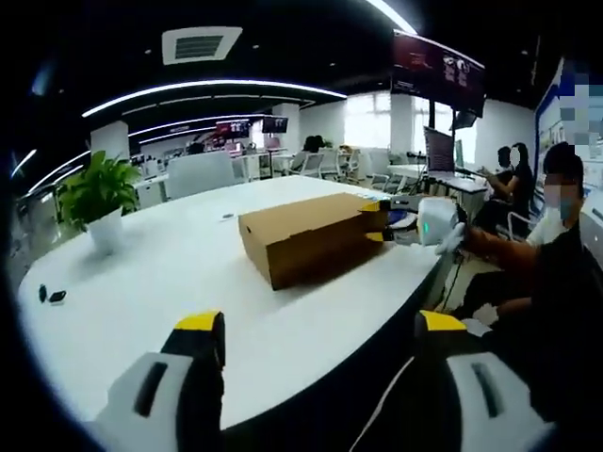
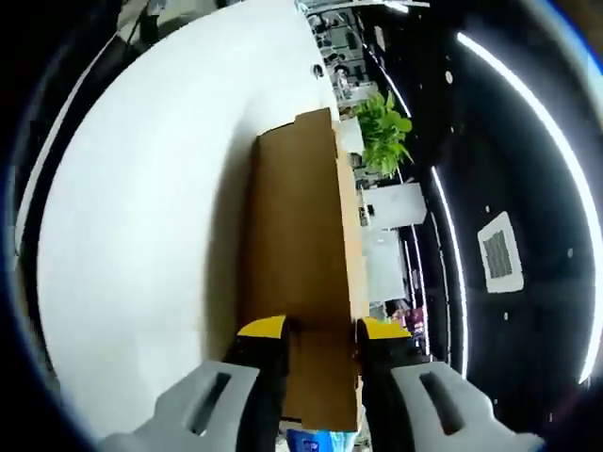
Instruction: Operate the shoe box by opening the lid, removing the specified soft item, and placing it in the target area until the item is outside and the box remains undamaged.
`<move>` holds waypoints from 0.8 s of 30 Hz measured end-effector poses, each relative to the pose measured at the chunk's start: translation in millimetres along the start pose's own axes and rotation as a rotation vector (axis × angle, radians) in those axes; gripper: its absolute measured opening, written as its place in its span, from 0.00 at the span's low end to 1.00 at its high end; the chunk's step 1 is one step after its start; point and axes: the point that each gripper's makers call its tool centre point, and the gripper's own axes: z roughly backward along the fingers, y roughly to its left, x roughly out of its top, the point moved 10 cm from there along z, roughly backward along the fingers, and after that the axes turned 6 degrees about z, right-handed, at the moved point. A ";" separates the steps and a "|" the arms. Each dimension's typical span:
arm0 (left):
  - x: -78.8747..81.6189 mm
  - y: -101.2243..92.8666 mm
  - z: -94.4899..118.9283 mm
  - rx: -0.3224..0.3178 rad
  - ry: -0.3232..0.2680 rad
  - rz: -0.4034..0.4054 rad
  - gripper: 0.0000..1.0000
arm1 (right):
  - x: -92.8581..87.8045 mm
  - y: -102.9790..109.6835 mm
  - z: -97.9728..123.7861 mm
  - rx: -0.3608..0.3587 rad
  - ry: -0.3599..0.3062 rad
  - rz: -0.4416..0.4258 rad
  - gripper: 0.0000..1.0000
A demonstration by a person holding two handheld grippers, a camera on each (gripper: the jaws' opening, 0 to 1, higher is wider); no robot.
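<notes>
One shoe box (image 1: 311, 237) sits lid-down and closed on the white table (image 1: 170, 273), its long axis running straight away from the right gripper (image 2: 317, 331), whose jaws stand narrow astride the near end of the box at the lid edge; whether they actually pinch it I can't tell. Left gripper (image 1: 320, 334) hangs wide and empty, well apart from the box near the table edge, so the right one is nearer for the lift. Contents hidden, soft item presumably inside.
</notes>
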 end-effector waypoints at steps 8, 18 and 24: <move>0.2 -3.1 5.9 0.025 -0.007 -0.001 0.89 | -17.7 -23.8 78.9 -0.019 -0.027 -0.357 0.56; 4.7 -12.7 15.1 0.066 -0.010 -0.016 0.95 | -69.4 -14.5 171.4 0.023 0.069 -0.931 0.79; 4.2 -14.1 15.6 0.068 -0.017 -0.024 0.96 | -91.6 21.7 194.4 0.022 0.138 -1.178 0.84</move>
